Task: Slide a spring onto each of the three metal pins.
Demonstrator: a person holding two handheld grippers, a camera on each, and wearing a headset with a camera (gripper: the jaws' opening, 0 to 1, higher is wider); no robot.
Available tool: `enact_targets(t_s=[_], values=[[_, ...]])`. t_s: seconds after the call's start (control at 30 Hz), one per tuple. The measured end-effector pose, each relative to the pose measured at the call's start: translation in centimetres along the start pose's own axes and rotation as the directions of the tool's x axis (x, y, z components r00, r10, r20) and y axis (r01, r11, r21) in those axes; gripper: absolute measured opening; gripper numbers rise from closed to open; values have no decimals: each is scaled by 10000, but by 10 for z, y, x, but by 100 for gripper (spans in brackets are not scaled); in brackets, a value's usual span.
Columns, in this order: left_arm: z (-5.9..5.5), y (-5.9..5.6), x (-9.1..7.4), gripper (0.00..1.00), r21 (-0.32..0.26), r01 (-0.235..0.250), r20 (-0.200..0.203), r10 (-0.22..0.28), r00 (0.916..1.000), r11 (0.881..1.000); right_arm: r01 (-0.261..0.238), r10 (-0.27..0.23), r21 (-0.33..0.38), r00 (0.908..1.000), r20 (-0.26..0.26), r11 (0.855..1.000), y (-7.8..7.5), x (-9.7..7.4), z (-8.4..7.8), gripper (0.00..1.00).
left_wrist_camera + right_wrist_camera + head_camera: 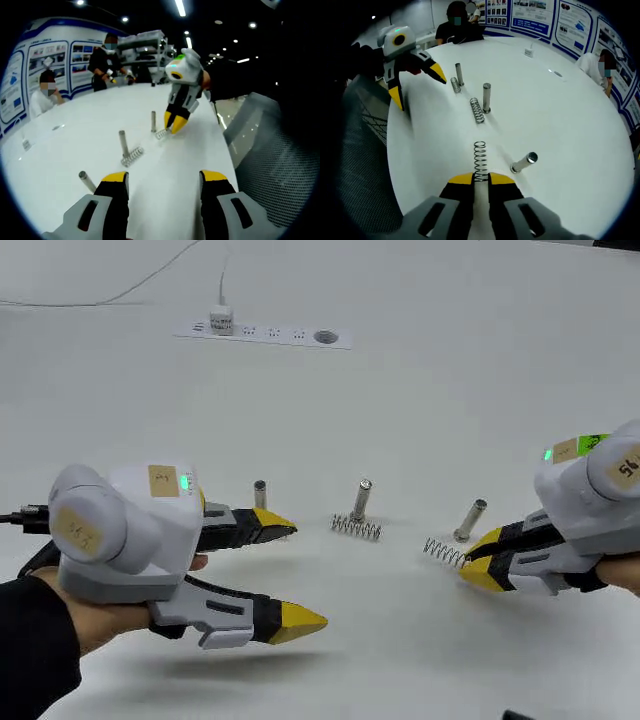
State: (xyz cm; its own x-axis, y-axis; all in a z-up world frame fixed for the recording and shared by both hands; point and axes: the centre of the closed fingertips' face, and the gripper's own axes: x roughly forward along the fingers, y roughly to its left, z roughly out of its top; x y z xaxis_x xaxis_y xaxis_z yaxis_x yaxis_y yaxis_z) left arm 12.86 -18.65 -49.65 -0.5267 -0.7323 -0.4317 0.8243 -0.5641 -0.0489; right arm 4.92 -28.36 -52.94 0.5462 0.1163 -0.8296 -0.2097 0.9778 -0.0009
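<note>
Left claw (290, 570): spread wide, holding nothing, near the left pin (260, 494).
Left spring (455, 84): lies on the table (420, 400) beside that pin.
Middle spring (356, 528): lies flat at the foot of the middle pin (361, 500).
Right spring (443, 551): pinched by one end in the right claw (478, 562), beside the bare right pin (470, 520).
Handling: light, bendy wire that probably flicks away easily; grip gently near one end and leave the bore open.
Hard to see: from the head view the left claw's jaw likely hides the left spring; whether the pins are fixed is unclear.
</note>
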Motion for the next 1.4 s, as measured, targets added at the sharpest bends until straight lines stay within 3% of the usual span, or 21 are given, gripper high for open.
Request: enact_targets(t_s=[0.23,0.6,1.03,1.4], values=[[6,-5,9,55,172,313,31,-313,9995,9994,-527,542,-658,9983,204,9964,20,-1,19,12],[16,-13,23,50,593,693,98,-700,9975,9958,-1022,1089,-1572,9935,346,9823,37,-4,42,12],[23,-27,33,41,977,1211,100,-1226,9924,9878,-1675,1743,-2565,9847,37,9519,59,-4,49,12],[22,-30,34,22,1503,1294,-26,-1305,9914,9801,-1883,1909,-2948,9814,-201,9368,66,-4,53,12]])
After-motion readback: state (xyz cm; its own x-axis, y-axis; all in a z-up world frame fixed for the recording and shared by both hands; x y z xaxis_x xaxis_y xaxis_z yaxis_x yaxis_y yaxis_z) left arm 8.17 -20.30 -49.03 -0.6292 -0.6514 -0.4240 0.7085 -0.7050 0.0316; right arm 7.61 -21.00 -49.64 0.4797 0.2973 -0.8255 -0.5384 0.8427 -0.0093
